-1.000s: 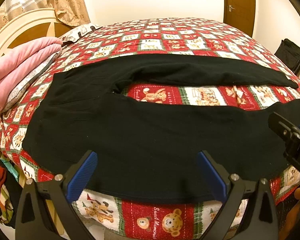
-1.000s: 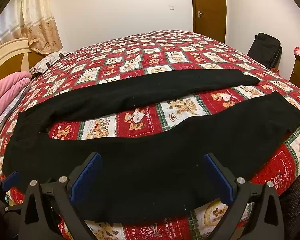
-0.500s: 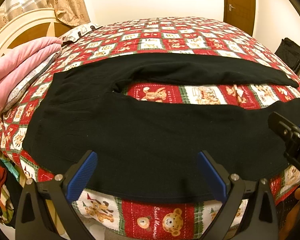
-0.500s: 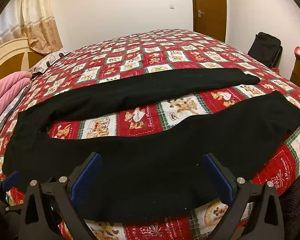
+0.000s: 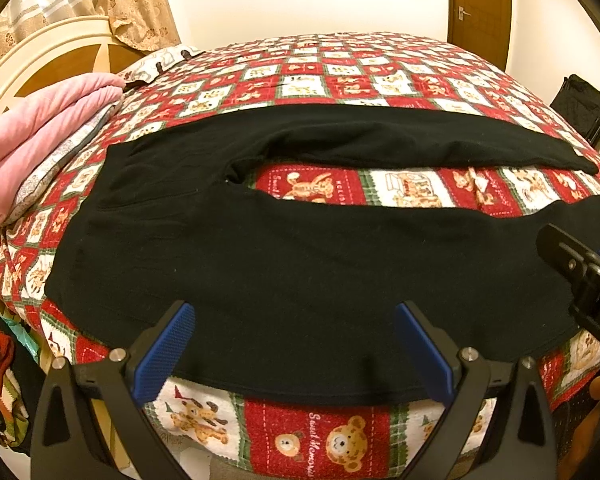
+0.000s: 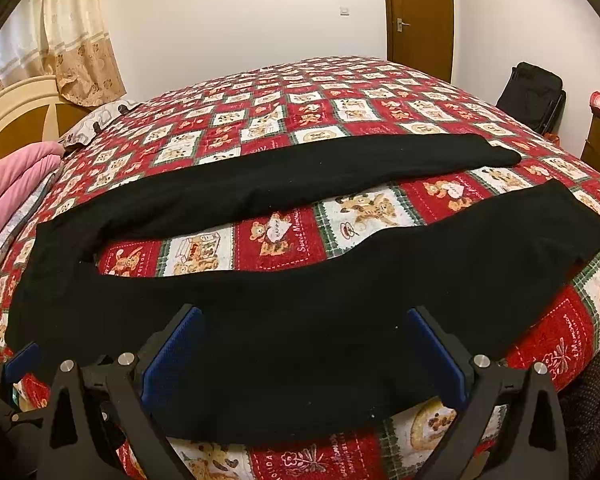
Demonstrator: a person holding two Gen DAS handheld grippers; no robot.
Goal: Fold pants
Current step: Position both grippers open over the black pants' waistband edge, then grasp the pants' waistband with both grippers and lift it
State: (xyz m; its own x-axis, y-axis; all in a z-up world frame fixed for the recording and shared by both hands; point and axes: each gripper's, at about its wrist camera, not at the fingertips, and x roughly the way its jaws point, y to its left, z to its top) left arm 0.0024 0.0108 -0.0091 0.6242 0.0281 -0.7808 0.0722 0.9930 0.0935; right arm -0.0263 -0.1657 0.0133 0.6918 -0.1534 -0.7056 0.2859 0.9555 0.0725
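Observation:
Black pants (image 5: 284, 256) lie spread flat on the bed, waist to the left, both legs running right with a gap between them. They also show in the right wrist view (image 6: 300, 320). My left gripper (image 5: 294, 344) is open and empty, hovering over the near edge of the pants by the thigh of the near leg. My right gripper (image 6: 304, 348) is open and empty over the near leg, further right. The right gripper's body shows at the right edge of the left wrist view (image 5: 588, 280).
The bed has a red and white bear-print quilt (image 5: 340, 80). Folded pink bedding (image 5: 36, 136) lies on a pillow at the left by the headboard (image 5: 40, 64). A black bag (image 6: 532, 92) stands on the floor at the far right. Clothes (image 5: 0, 380) hang by the bed's near left corner.
Almost nothing has changed; both grippers stay open over the near edge, and the right wrist view has crept slightly.

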